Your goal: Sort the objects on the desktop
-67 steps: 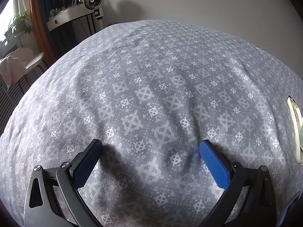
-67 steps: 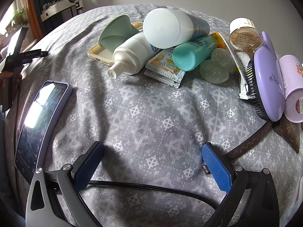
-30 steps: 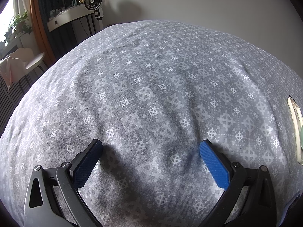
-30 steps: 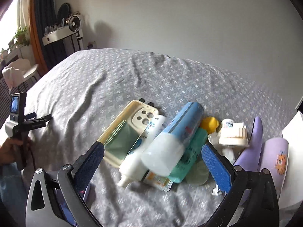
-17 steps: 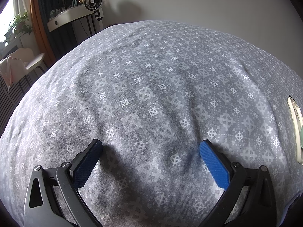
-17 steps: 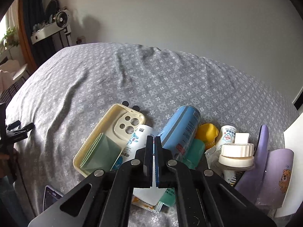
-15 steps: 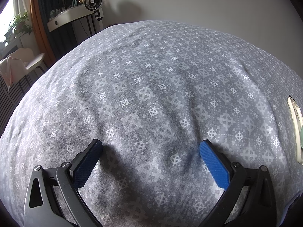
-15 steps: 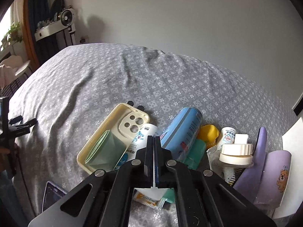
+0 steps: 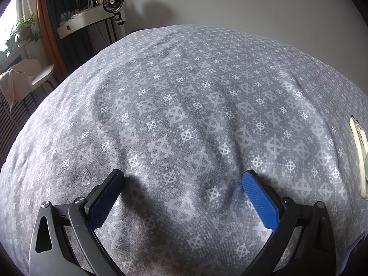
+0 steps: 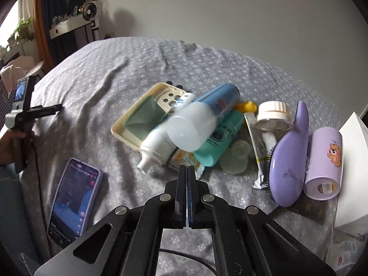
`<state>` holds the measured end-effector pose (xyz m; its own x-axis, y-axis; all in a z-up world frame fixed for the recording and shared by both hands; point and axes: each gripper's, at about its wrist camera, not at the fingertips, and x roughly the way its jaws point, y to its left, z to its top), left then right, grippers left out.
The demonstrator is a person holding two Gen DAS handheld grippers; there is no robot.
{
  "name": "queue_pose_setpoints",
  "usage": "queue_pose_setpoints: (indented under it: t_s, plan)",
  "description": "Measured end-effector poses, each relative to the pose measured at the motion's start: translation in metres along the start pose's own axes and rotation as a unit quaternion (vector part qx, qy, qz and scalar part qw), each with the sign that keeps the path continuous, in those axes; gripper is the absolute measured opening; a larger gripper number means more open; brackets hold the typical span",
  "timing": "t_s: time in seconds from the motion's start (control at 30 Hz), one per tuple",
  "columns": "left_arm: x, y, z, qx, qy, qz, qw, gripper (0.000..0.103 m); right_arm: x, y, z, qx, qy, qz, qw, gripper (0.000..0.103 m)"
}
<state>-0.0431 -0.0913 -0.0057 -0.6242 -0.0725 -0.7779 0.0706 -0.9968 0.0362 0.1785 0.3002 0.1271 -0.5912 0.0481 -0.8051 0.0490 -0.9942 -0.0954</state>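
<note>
A heap of toiletries lies on the grey patterned cloth [image 10: 128, 73]: a blue spray can with a clear cap [image 10: 202, 119], a white pump bottle [image 10: 156, 147], a teal bottle [image 10: 218, 142], a cream phone case [image 10: 147, 110], a jar with a cream lid [image 10: 273, 115], a purple hairbrush [image 10: 292, 156] and a purple cup with a bear [image 10: 324, 161]. My right gripper [image 10: 186, 170] is shut with nothing in it, hovering just in front of the heap. In the left wrist view my left gripper [image 9: 182, 179] rests open on bare cloth [image 9: 184, 92], the phone case's edge [image 9: 358, 151] at far right.
A lit smartphone [image 10: 73, 197] lies at the near left of the cloth. A white paper sheet [image 10: 352, 174] sits at the right edge. A hand [image 10: 9, 145] holds the other gripper at far left. A black cable [image 10: 188, 255] runs under my right gripper.
The right gripper's jaws snapped shut from wide open, empty. It then drew back and lower, so the heap and the phone show more fully. The left gripper has not moved.
</note>
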Motion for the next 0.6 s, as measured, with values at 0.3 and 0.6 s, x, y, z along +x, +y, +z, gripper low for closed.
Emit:
queue_pose_setpoints:
  t_s: [0.3,0.6]
  plan:
    - [0.0,0.0,0.0,0.0,0.0,0.0,1.0,0.103,-0.012,-0.074,0.051,0.078,-0.08,-0.117,0.987,0.103]
    - [0.0,0.0,0.0,0.0,0.0,0.0,1.0,0.103,0.033,-0.093,0.075,0.062,-0.033,-0.131,0.989,0.068]
